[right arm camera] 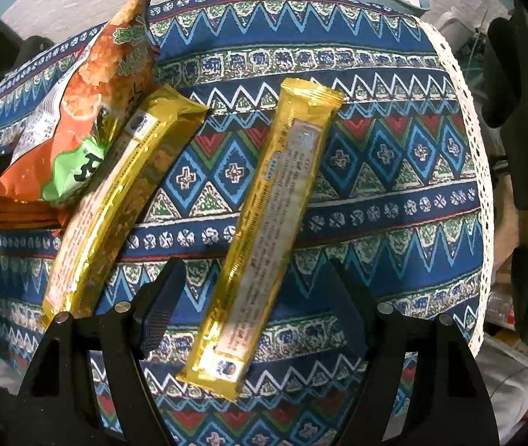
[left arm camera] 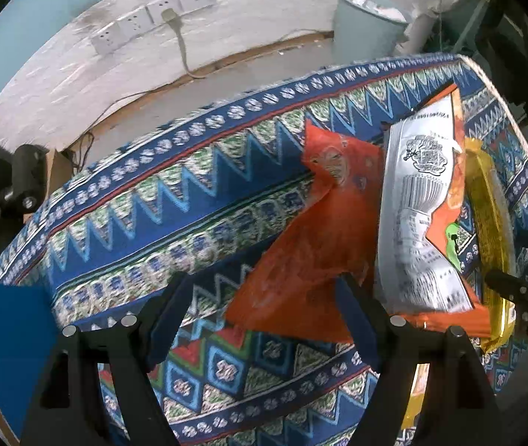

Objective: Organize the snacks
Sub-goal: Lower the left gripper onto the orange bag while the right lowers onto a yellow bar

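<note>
Lying on the patterned tablecloth (right arm camera: 394,200): two gold stick packs and a stack of orange snack bags.

Right gripper (right arm camera: 253,308) hovering spread wide over the near gold pack (right arm camera: 264,223), fingers either side of its lower half, not touching that can be told. Lying flat, long axis running from the near-left end up toward the far-right, slightly tilted. Likely light, foil skin slippery and crinkly, contents maybe brittle — gripping across the narrow width near mid-length looking safest; end seals too thin and floppy.

Second gold pack (right arm camera: 115,200) lying just to the left, roughly parallel, upper end tucked against the orange bag with green label (right arm camera: 89,111), which is resting on top of flatter orange bags (right arm camera: 22,215).

Left gripper (left arm camera: 260,304) also spread, nothing pinched. Right finger (left arm camera: 353,308) appearing just at the near edge of the flat orange bag (left arm camera: 323,230); contact cannot be told. Bag corner pointing away to the far side, long axis running away from the camera. Puffy bag with white printed back (left arm camera: 420,208) lying alongside it to the right, gold pack edge (left arm camera: 491,230) beyond that.

Bags likely air-filled, soft, light, crushable — pinching a sealed edge or corner better than squeezing the body.

Bin (left arm camera: 368,22) standing beyond the table.
</note>
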Tool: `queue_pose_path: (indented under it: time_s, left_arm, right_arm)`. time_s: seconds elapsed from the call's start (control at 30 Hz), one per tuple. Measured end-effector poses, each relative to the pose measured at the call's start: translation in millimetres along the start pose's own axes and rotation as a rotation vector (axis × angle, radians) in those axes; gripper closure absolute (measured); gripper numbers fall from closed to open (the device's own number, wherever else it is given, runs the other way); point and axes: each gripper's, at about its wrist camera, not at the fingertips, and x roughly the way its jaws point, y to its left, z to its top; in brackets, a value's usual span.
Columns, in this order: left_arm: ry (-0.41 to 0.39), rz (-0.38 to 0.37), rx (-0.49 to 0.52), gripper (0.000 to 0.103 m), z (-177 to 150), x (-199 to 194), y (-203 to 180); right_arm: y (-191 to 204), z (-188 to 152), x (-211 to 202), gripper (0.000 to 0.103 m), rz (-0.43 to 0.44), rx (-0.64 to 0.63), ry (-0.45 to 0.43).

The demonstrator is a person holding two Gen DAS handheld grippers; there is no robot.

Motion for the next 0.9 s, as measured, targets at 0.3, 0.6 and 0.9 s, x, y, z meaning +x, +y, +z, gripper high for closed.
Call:
queue_pose_path:
  time_s: [0.3, 0.6, 0.9]
  left_arm:
    - [-0.042, -0.006, 0.007, 0.014, 17.2, 11.2, -2.4]
    - [-0.068, -0.052, 0.079, 0.014, 17.7, 16.3, -23.9]
    - [-0.069, -0.109, 0.071, 0.034, 5.9, 18.1, -17.5]
  right_arm:
    - [31.4, 16.7, 6.0, 0.027, -0.009, -0.024, 0.018]
    - [38.2, -7.8, 27.8, 0.027, -0.010, -0.006, 0.043]
    - [49.1, -12.0, 40.9, 0.027, -0.026, -0.033, 0.051]
